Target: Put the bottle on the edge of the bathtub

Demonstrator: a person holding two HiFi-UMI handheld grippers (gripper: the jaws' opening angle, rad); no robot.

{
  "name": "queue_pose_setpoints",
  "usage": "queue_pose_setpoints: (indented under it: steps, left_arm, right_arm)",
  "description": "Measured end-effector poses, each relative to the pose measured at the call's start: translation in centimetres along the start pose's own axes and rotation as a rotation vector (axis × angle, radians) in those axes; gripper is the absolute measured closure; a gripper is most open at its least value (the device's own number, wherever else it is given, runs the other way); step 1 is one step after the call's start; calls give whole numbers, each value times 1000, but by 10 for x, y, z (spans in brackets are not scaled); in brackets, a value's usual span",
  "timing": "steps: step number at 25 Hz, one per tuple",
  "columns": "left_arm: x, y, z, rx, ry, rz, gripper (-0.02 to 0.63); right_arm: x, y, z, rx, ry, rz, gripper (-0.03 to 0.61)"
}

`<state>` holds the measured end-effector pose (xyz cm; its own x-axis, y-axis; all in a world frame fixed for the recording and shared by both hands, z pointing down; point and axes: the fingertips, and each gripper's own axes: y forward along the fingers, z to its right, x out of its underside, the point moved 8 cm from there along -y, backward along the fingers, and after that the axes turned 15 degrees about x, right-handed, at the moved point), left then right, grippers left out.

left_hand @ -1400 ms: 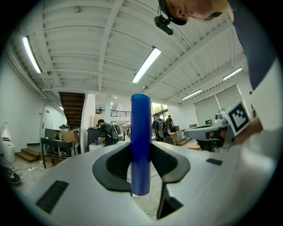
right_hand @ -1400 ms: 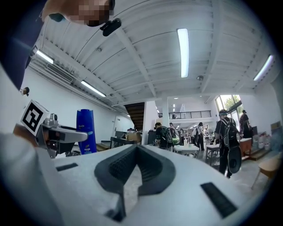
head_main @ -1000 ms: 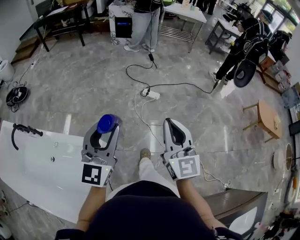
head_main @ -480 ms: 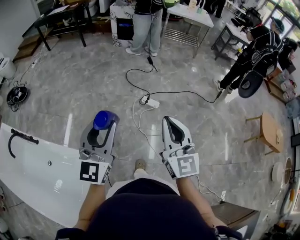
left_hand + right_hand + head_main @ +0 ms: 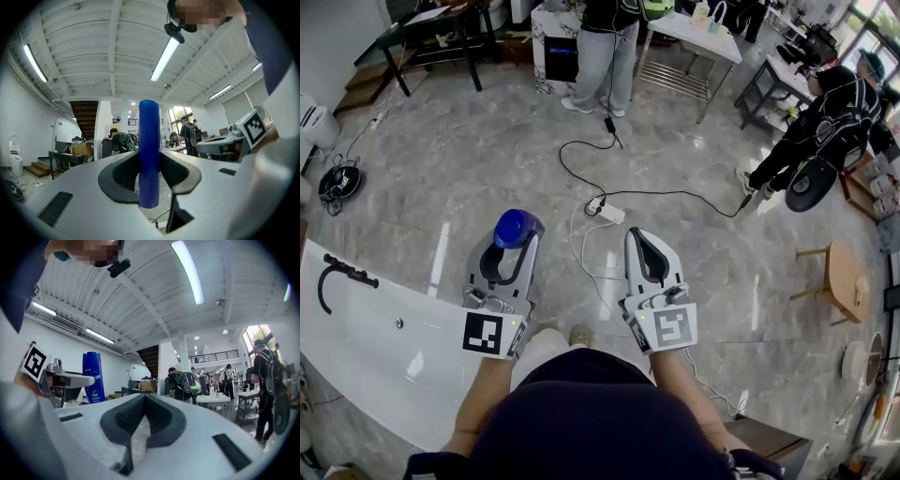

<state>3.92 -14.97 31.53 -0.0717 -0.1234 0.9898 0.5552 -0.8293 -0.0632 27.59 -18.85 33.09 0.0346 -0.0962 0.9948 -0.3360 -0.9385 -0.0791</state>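
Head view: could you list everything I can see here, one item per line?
bottle: one, blue, between the left gripper's jaws
bathtub: one, white, lower left on the floor
tap: one, black, on the bathtub's left end
power strip: one, white, on the floor ahead
cable: one, black, looping across the floor ahead
stool: one, wooden, right side
bystanders: two, dark tops, one at the top, one at the right
left gripper: one, pale grey, shut on the bottle
right gripper: one, pale grey, jaws together, empty
forearms: two, bare, behind the grippers
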Motion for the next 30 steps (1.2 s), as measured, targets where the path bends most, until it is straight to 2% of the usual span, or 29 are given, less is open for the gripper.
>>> queue_pose_setpoints:
  steps: [6,22,26,30]
  left_arm:
    - [-10,10,-10,22,6,0,474]
    - [-9,-6,-31,77,9,8,474]
    - [-10,-5,-34,65,6,1,474]
    - [-8,-8,-33,26,10,6,474]
  right_arm:
    - [-19,11,-1,6,-20,23,578]
    - [-10,11,-28,41,-7,-9,578]
    - [-10,14,-29,33,-8,-12,578]
    - [-6,22,-30,-17,-7,-14,578]
